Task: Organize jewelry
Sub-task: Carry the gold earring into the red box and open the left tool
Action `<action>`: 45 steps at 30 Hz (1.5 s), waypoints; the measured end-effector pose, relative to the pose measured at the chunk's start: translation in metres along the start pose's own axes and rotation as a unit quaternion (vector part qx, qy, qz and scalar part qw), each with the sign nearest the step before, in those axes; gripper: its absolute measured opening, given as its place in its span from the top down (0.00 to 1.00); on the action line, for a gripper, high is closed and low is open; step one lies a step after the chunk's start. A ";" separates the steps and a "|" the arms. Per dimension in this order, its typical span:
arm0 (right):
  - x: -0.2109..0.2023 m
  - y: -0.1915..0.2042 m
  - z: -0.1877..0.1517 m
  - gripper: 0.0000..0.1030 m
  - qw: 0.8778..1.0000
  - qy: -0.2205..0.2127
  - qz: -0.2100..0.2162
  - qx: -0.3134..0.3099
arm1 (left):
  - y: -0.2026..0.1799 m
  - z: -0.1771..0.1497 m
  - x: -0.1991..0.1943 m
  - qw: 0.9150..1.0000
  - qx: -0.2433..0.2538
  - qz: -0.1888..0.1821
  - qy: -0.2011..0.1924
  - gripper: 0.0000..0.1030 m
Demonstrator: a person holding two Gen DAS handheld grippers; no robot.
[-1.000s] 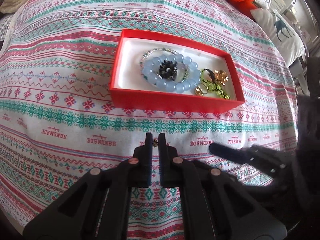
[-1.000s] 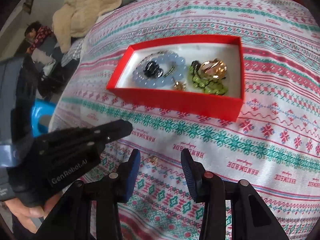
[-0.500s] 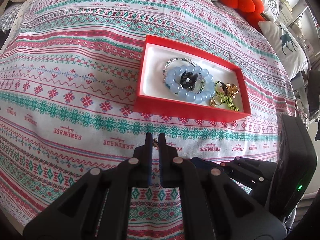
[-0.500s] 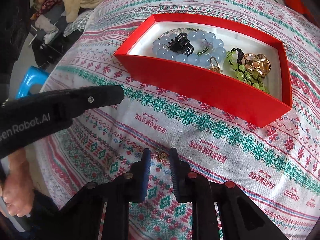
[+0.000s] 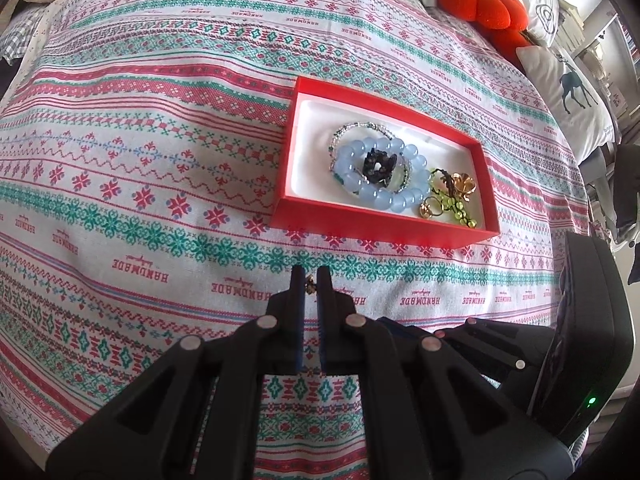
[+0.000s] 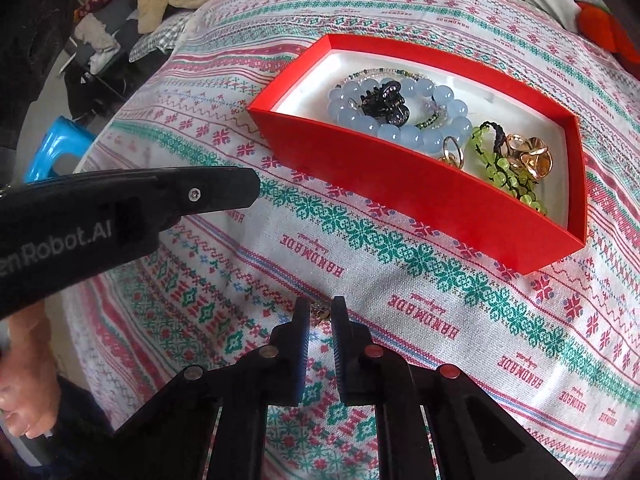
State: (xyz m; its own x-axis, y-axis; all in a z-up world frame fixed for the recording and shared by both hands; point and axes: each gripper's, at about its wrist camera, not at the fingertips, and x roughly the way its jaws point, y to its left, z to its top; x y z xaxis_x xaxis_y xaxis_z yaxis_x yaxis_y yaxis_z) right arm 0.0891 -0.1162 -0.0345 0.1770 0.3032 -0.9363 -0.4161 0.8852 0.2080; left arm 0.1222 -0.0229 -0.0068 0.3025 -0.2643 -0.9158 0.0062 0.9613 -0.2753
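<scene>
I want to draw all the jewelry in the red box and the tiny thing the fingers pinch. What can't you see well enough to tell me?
- Small gold piece, both wrist views: too small, half hidden between fingers; its type is unclear.
- Thin beaded bracelet, both views: partly covered by the blue bead bracelet and black clip.
- Red box floor, right wrist view: its near wall hides the front strip.
- Green bead bracelet: tangled under the gold flower piece.
</scene>
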 end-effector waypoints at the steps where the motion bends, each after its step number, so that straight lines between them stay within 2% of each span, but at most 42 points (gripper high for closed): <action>1: -0.002 0.001 0.001 0.90 1.000 -0.003 0.002 0.002 | 0.001 0.001 -0.002 1.000 0.000 -0.002 -0.001 0.94; 10: -0.047 -0.026 0.000 0.90 0.995 -0.073 0.053 0.050 | 0.002 0.009 -0.024 0.999 -0.010 -0.032 -0.034 0.94; 20: -0.072 -0.074 0.004 0.90 0.975 -0.141 0.072 0.158 | -0.018 0.028 -0.029 0.996 -0.009 -0.069 -0.055 0.94; 29: -0.075 -0.102 0.017 0.89 0.960 -0.173 0.080 0.207 | -0.032 0.040 -0.009 0.995 -0.013 -0.080 -0.049 0.94; 34: -0.068 -0.105 0.025 0.88 0.952 -0.186 0.099 0.223 | -0.034 0.046 -0.002 0.995 -0.015 -0.080 -0.051 0.94; 39: -0.066 -0.106 0.026 0.88 0.949 -0.188 0.108 0.229 | -0.033 0.049 0.003 0.995 -0.020 -0.082 -0.052 0.94; 45: -0.070 -0.106 0.023 0.87 0.949 -0.188 0.096 0.236 | -0.033 0.047 -0.002 0.994 -0.012 -0.088 -0.058 0.94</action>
State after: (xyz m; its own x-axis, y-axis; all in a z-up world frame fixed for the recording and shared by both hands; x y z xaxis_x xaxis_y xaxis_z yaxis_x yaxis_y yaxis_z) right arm 0.1412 -0.2236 0.0150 0.4798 0.5015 -0.7199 -0.0439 0.8332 0.5512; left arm 0.1660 -0.0499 0.0182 0.4060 -0.4157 -0.8138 0.0458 0.8987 -0.4362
